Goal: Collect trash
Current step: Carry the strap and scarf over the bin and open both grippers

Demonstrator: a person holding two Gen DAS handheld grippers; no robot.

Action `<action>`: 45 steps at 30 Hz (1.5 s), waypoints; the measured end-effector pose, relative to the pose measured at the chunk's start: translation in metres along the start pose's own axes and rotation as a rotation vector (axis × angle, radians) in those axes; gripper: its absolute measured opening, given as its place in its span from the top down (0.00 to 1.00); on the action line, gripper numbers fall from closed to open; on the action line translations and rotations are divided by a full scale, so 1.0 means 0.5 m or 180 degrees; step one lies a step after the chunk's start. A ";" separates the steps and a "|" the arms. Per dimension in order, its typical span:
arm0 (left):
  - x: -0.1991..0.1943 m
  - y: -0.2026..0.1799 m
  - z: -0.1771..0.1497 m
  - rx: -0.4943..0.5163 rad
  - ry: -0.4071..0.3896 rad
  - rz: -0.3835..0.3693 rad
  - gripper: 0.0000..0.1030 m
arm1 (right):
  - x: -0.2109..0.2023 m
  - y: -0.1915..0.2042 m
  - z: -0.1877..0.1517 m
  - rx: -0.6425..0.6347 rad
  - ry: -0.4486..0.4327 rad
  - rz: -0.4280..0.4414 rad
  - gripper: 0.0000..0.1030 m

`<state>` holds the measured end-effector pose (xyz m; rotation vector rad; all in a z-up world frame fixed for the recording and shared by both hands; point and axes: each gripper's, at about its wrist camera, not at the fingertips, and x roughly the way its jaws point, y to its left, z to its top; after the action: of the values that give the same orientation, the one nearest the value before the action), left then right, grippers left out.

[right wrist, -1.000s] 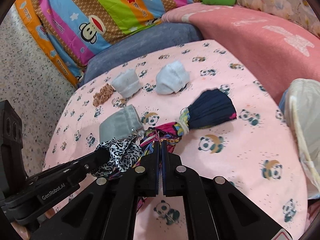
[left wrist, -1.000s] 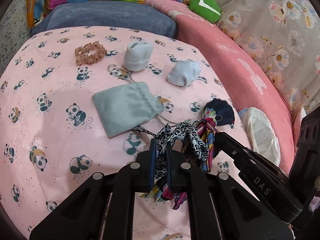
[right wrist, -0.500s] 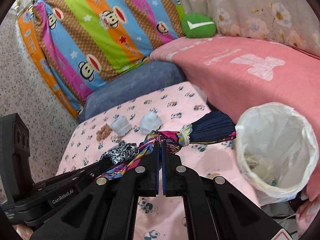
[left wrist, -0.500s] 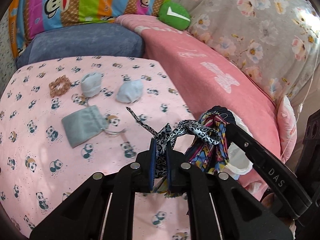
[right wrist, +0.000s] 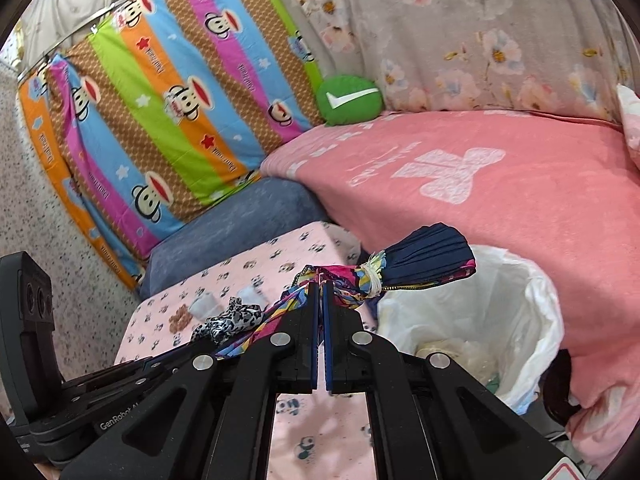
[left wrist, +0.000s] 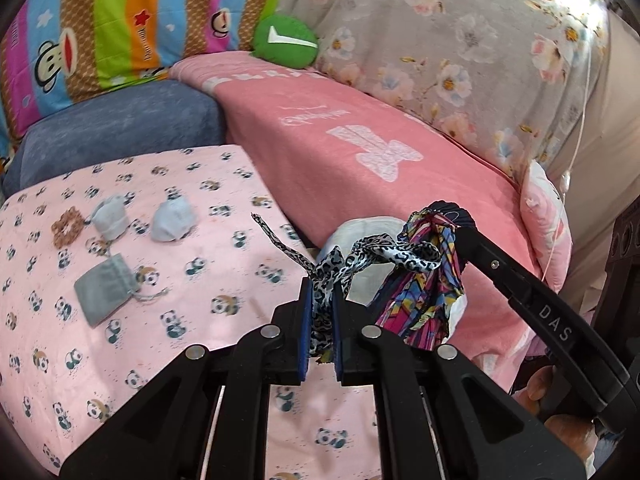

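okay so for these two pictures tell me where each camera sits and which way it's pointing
Left wrist: sits on the left gripper, looking along its fingers across the panda-print table toward the pink bed; the right gripper shows at right.
Right wrist: sits on the right gripper, facing the lined trash bin and striped monkey cloth; the left gripper shows at lower left.
Shared: the leopard-print strip, colourful fabric bundle, green cushion.

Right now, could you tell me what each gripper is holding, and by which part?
The left gripper pinches the leopard-print ribbon near its end; the right gripper clamps the multicoloured part of the cloth bundle.
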<state>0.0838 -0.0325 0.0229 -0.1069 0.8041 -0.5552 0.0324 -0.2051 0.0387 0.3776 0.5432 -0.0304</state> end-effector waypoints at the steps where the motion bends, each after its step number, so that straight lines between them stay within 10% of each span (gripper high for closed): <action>1: 0.003 -0.011 0.002 0.0032 0.0000 -0.0013 0.92 | -0.006 -0.010 0.004 0.0018 -0.0023 -0.0019 0.98; 36: 0.201 -0.247 0.050 0.0613 0.0344 -0.0255 0.91 | 0.015 -0.275 0.019 0.0542 -0.0058 -0.0425 0.98; 39: 0.210 -0.243 0.050 0.0578 0.0324 -0.0229 0.88 | 0.027 -0.277 0.016 0.0550 -0.0037 -0.0435 0.97; 43: 0.215 -0.224 0.056 0.0452 0.0277 -0.0102 0.51 | 0.033 -0.276 0.015 0.0559 -0.0052 -0.0446 0.86; 45: 0.213 -0.212 0.057 0.0401 0.0250 -0.0066 0.51 | 0.035 -0.276 0.015 0.0558 -0.0048 -0.0451 0.86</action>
<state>0.1180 -0.1805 0.0049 0.0226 0.8429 -0.6313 0.0335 -0.3349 -0.0114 0.5088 0.5532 -0.2182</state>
